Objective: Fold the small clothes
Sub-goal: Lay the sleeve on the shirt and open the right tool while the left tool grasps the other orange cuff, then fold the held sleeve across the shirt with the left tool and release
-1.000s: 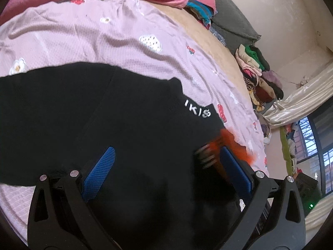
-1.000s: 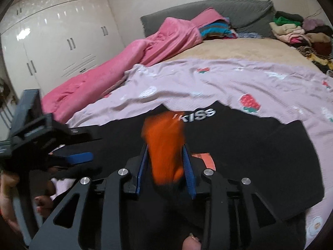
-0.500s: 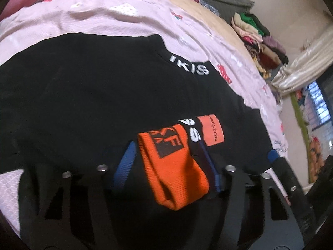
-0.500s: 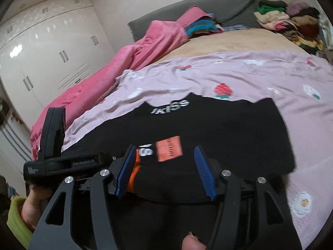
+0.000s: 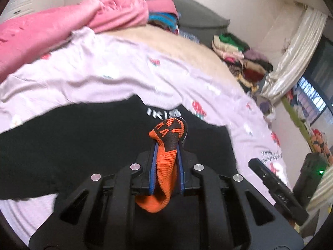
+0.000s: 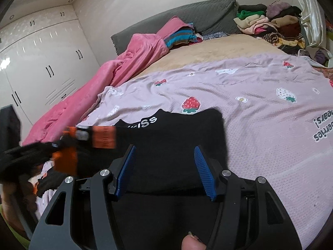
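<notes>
While its fingers have just closed, the left gripper (image 5: pixel 165 145) clamps an orange-and-black sock (image 5: pixel 164 166) above a black garment (image 5: pixel 83 137) spread on the lilac strawberry sheet (image 5: pixel 104 73) near the bed's front edge. From the right wrist, the right gripper (image 6: pixel 165 170) hovers open and empty over that garment, the sock at left. Soft, light knit; probably best pinched at the cuff.

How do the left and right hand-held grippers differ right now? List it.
1. The left hand-held gripper has just closed onto the orange sock; the right hand-held gripper holds nothing.
2. The left's blue pads sit close together, pressing the sock; the right's stand wide apart over the black shirt.
Shared: black frames, blue pads.
</notes>
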The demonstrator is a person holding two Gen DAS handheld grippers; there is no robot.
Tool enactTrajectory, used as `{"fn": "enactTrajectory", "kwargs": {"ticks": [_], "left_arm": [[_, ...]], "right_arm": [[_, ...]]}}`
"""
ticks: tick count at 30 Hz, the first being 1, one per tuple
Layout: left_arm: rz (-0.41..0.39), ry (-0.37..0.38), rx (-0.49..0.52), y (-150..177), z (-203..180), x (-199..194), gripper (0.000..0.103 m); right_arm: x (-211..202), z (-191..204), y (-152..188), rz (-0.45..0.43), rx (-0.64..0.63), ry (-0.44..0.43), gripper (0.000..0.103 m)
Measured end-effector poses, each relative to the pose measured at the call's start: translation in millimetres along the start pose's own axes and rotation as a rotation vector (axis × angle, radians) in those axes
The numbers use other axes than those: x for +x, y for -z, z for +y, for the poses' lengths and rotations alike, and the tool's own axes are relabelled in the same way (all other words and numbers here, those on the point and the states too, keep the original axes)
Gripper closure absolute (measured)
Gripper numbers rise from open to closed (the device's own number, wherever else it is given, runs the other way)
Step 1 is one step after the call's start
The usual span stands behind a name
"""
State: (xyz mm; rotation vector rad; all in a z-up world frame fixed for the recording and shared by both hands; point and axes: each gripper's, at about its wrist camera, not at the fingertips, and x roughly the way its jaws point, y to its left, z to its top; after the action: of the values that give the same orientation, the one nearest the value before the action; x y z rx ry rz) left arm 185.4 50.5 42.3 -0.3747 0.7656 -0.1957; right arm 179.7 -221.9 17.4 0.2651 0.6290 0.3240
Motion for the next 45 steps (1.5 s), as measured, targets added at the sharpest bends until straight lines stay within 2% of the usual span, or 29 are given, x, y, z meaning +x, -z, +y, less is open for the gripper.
{"fn": "enactTrajectory", "kwargs": {"ticks": [3,8,10,11,17,20,22,25,28,30,32,39,45], "left_arm": [[0.001,-0.031,-0.026,-0.4,14.9,-3.5,0.094],[0.055,-0.085,-0.062,9.8,40.8,6.7,0.093],[0.071,-0.124,-0.051,13.6,44.2,12.1,0.086],[0.067,-0.155,-0.033,15.3,44.9,13.4,0.086],[0.055,-0.231,0.013,19.0,44.2,14.8,0.076],[0.133,-0.236,0.021,28.2,45.9,30.3,0.073],[0.206,-0.266,0.022,38.5,51.4,46.1,0.067],[0.246,-0.287,0.009,47.6,61.8,54.2,0.06],[0.219,-0.252,-0.017,44.7,64.0,39.3,0.054],[0.178,-0.265,-0.013,41.2,65.1,23.8,0.05],[0.146,-0.275,-0.021,39.1,69.0,10.5,0.044],[0.044,-0.34,-0.087,37.7,92.8,-39.1,0.012],[-0.008,-0.413,-0.094,41.4,109.9,-74.9,0.01]], "right_arm": [[3.1,-0.2,1.1,0.002,-0.003,0.014,0.046],[15.6,3.2,6.2,0.038,-0.027,0.041,0.046],[21.1,5.8,7.1,0.055,-0.046,0.055,0.046],[23.9,7.4,7.8,0.061,-0.056,0.061,0.046],[45.7,18.5,12.6,0.13,-0.123,0.073,0.046],[59.3,24.4,17.6,0.178,-0.167,0.094,0.046],[70.1,22.6,23.2,0.224,-0.179,0.121,0.046],[85.3,15.6,32.9,0.295,-0.176,0.164,0.046],[78.8,17.6,32.8,0.272,-0.177,0.145,0.046],[68.5,23.6,30.0,0.236,-0.191,0.118,0.037],[58.7,31.3,26.5,0.201,-0.207,0.104,0.034],[37.8,64.6,19.5,0.13,-0.237,0.029,0.01],[31.2,100.8,17.2,0.096,-0.283,-0.024,0.007]]}}
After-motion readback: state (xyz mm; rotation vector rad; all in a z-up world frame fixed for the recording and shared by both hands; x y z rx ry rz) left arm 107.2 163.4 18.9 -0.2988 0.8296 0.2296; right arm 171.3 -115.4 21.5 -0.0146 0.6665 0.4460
